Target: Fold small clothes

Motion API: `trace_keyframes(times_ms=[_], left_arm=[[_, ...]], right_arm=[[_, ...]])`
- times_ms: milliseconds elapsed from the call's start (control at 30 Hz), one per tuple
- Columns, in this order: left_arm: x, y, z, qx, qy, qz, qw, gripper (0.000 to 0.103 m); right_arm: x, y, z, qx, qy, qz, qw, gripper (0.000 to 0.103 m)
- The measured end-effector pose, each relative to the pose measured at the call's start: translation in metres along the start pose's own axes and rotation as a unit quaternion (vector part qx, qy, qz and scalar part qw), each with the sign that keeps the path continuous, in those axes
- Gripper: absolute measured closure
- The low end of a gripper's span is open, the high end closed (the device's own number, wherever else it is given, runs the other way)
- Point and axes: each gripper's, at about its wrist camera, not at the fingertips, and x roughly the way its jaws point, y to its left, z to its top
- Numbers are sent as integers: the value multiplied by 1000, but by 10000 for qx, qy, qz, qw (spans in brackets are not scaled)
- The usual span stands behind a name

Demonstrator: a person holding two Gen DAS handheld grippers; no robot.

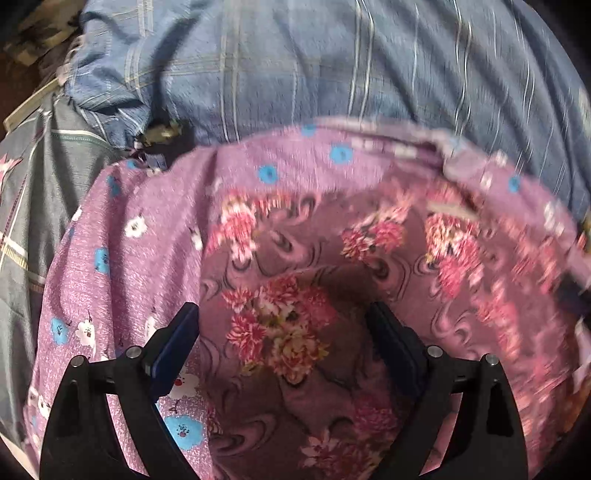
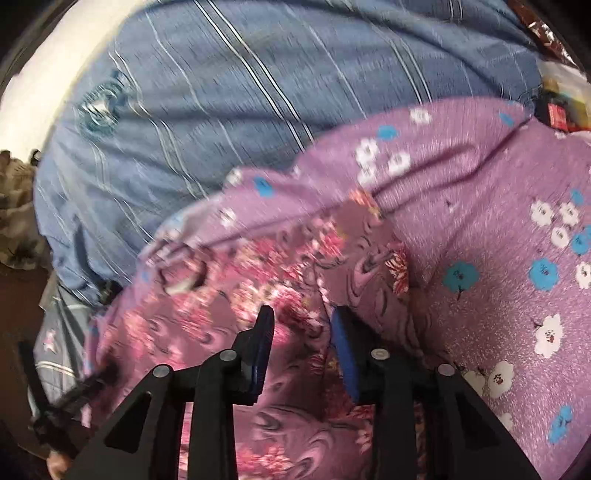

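Observation:
A mauve garment with pink flower print [image 1: 280, 258] lies rumpled on a lilac cloth dotted with blue and white flowers [image 1: 147, 229]. My left gripper [image 1: 286, 325] hangs just over the garment, open wide, with nothing pinched between its blue pads. In the right wrist view the same garment [image 2: 229, 295] is bunched against the lilac cloth [image 2: 498, 221]. My right gripper [image 2: 303, 328] is low over a raised fold of the garment. Its jaws stand partly apart and its pads do not press on the cloth.
Blue striped bedding [image 1: 295, 66] [image 2: 221, 92] fills the far side. A grey checked cloth [image 1: 33, 192] lies at the left, and a patterned brown fabric [image 1: 40, 33] sits in the far left corner. A red packet [image 2: 557, 114] lies at the far right.

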Motion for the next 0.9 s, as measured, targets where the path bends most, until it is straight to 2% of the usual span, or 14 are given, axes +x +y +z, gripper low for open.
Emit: trace_keyframes(times_ms=[67, 133, 200, 233, 267, 333, 433, 533, 567, 600, 667, 733, 800, 900], left_arm=[[2, 2, -1, -72, 8, -28, 10000, 10], [-2, 5, 0, -130, -5, -67, 9999, 10], [-10, 7, -1, -146, -161, -18, 9998, 10], [-12, 8, -2, -140, -211, -6, 9997, 10], [-17, 7, -3, -110, -275, -18, 9996, 10], [-23, 7, -5, -76, -362, -32, 9993, 10], [-36, 7, -9, -9, -552, -85, 9984, 10], [-32, -1, -15, 185, -402, -42, 9990, 10], [-22, -4, -19, 307, -205, 98, 9993, 10], [-15, -8, -21, 406, -62, 217, 9989, 9], [-13, -10, -24, 412, -138, 293, 9986, 9], [-24, -10, -21, 381, -247, 209, 9988, 9], [-41, -11, -19, 317, -623, 121, 9975, 9], [-60, -16, -18, 349, -1028, 190, 9939, 9]], right_arm=[[-4, 8, -1, -110, 15, 283, 9995, 65], [0, 16, -8, -241, 276, 565, 9977, 63], [24, 26, -17, -457, 808, 355, 9951, 58], [31, 29, -23, -590, 919, 204, 9938, 57], [27, 33, -25, -745, 704, 137, 9946, 57], [22, 44, -26, -914, 833, 56, 9923, 55], [8, 52, -30, -799, 801, 595, 9918, 55], [8, 69, -44, -1171, 998, 760, 9852, 55], [18, 76, -53, -1384, 1227, 599, 9809, 55], [24, 83, -59, -1605, 1255, 407, 9782, 54], [18, 95, -67, -2060, 1091, 186, 9723, 54], [10, 97, -65, -2031, 1086, 284, 9727, 54], [0, 96, -61, -1882, 963, 490, 9762, 55], [-17, 99, -58, -1970, 666, 403, 9773, 55]])
